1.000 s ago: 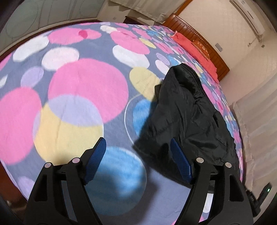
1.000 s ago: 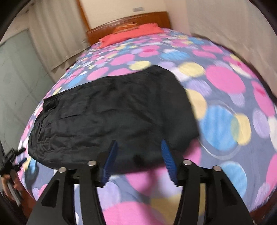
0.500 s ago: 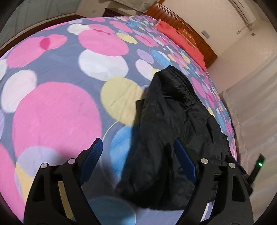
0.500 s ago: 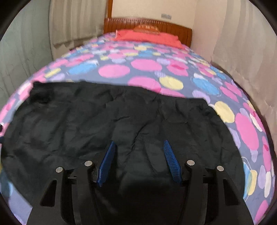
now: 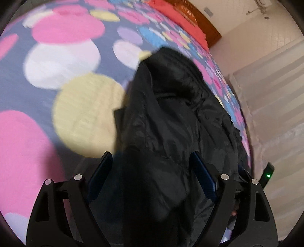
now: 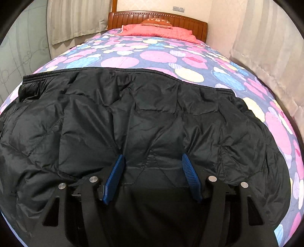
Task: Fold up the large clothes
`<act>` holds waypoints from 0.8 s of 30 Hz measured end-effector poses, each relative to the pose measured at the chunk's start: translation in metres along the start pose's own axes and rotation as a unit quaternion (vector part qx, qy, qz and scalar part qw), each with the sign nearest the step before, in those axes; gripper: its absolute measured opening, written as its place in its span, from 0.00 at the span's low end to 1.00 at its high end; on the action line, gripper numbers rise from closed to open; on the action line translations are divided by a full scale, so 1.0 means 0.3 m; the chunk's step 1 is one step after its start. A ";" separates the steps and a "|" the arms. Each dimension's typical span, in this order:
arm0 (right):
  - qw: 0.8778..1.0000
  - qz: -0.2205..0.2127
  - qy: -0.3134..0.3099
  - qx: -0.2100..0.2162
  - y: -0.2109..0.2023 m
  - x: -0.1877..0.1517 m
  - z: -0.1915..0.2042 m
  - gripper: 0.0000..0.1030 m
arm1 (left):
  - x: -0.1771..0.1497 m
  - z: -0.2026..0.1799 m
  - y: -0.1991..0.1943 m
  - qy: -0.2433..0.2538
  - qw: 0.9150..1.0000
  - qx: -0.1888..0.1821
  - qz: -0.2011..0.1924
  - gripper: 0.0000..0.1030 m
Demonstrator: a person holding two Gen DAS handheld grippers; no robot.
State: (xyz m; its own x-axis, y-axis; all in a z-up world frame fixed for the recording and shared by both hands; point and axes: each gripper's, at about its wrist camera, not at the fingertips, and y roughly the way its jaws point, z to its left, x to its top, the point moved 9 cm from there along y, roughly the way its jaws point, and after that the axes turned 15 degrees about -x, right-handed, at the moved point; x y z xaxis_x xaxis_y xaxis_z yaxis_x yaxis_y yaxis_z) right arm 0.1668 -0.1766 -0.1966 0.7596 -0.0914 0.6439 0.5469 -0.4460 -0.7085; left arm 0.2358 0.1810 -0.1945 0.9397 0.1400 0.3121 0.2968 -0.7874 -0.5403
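Note:
A large black quilted jacket lies spread flat across the near part of the bed, its elastic hem toward the headboard. My right gripper is open, its blue pads low over the jacket's near middle. In the left wrist view the jacket looks bunched and runs away along the bed. My left gripper is open, with the jacket's near end between and under its blue pads.
The bed has a polka-dot cover in pink, yellow, blue and white. A red pillow and wooden headboard are at the far end. Curtains hang on the right, a wardrobe on the left.
Both grippers have moved in over the jacket. The left gripper swung right from the bare cover onto the jacket's end. The right gripper advanced from the jacket's edge to its middle.

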 end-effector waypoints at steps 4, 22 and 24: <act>1.000 -0.001 0.001 0.000 -0.002 -0.003 0.005 0.61 | -0.009 -0.013 0.081 0.009 0.999 -0.022 0.037 0.85; 1.000 -0.001 0.008 0.008 0.007 -0.005 0.011 0.62 | -0.031 -0.209 0.083 0.084 0.996 0.012 0.029 0.20; 1.000 -0.003 0.011 0.012 0.007 -0.002 0.008 0.62 | -0.034 -0.285 0.066 0.099 0.995 0.010 0.018 0.19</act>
State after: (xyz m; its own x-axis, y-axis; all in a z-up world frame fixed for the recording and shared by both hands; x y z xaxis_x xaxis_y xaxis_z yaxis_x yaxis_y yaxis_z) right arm 0.1683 -0.1753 -0.1993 0.7489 -0.1084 0.6537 0.5593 -0.4257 -0.7113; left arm 0.2175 0.1126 -0.1416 0.8981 -0.0109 0.4398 0.2690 -0.7774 -0.5685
